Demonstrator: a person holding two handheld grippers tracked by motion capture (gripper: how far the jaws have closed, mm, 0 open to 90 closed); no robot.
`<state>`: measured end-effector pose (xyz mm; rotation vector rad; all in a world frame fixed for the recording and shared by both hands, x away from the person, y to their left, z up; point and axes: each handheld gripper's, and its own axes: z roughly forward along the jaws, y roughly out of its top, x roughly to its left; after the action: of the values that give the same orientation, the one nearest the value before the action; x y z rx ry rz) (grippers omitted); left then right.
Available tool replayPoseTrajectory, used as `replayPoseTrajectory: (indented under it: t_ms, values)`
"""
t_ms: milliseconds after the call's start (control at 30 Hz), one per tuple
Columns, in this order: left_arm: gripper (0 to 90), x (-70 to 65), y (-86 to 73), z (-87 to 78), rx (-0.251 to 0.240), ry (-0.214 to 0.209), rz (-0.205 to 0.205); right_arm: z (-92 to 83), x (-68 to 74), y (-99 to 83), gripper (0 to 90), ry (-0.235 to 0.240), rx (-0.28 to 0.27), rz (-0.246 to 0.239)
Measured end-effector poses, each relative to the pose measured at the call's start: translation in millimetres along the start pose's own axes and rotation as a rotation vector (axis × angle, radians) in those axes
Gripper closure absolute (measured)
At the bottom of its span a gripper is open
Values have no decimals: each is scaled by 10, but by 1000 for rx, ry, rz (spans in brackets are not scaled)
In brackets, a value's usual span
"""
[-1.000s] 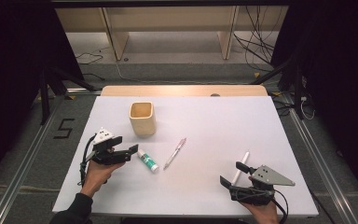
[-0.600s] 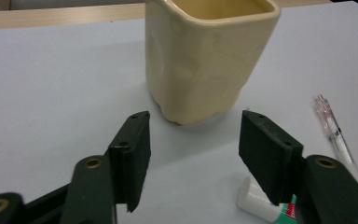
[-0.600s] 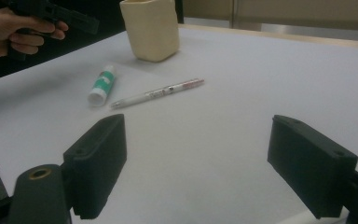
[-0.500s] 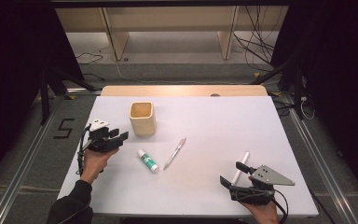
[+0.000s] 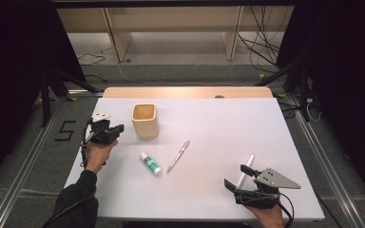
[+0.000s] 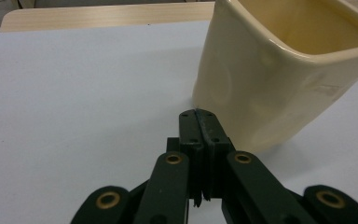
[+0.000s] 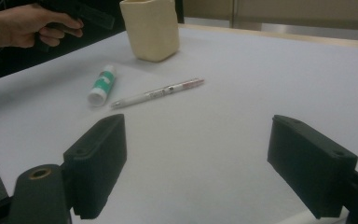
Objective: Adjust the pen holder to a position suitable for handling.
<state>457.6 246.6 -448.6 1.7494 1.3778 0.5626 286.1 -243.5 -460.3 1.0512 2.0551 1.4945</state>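
The cream, square-mouthed ceramic cup (image 5: 145, 120) stands upright on the white table (image 5: 218, 123) at about ten o'clock from its centre; it looks rigid, glossy, breakable, probably fairly heavy; a wall pinched at the rim seems the surest hold. The left gripper (image 5: 108, 133), jaws clenched on nothing, has travelled from beside the green-labelled glue stick (image 5: 150, 163) to just beside the cup at its nine o'clock; the right gripper (image 5: 237, 176), jaws released, stays at five o'clock.

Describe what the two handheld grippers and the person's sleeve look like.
Both the left gripper and right gripper are black with blocky jaws and brass-coloured pivot pins. The right carries a grey three-cornered plate and a black cable. The left arm wears a dark sleeve.
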Motion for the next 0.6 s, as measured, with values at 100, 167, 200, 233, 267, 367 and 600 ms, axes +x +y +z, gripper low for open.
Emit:
replayPoseTrajectory:
  t_ms: [100,167,200,233,267,367,600]
  values:
    - [890,3,24,52,4,-2,2,1,-1,-1,202,0,0,0]
    - [890,6,57,102,5,-3,1,1,0,-1,201,1,1,0]
    - [890,9,70,119,5,-4,-3,2,1,-1,201,2,0,1]
    - [890,12,85,135,8,-3,-3,3,1,-1,202,2,0,2]
    - [891,12,97,153,8,-5,-3,3,0,-1,201,2,0,2]
    - [891,9,128,203,13,-6,-1,5,-2,-2,202,3,0,2]
    - [891,-18,143,305,28,-9,-1,8,-5,-4,202,5,0,3]
